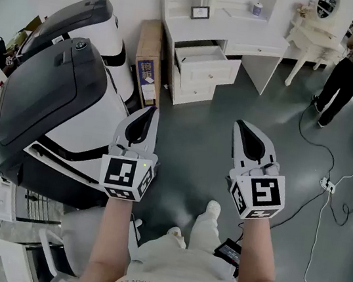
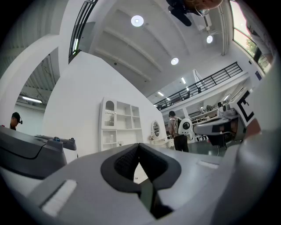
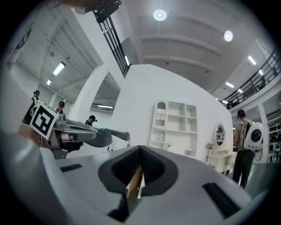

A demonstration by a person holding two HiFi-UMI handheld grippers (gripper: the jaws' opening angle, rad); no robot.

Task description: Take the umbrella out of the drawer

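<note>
While the drawer (image 1: 202,55) stands open well ahead, we hold our left gripper (image 1: 149,111) and right gripper (image 1: 242,126) closed and empty; the umbrella, unseen, is yet to fetch.

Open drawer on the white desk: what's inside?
The open drawer shows only a bare white bottom, with nothing visible in it. Its rear runs under the desk top, so that part is hidden.

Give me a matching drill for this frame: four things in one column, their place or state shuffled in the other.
Things:
1. drawer
2. box
3. frame
4. right tongs

Place or state:
a. shut, nothing held
b. standing on the desk
c. pulled open
d. upright on the floor beside the desk

Pairs: 1-c, 2-d, 3-b, 4-a
</note>
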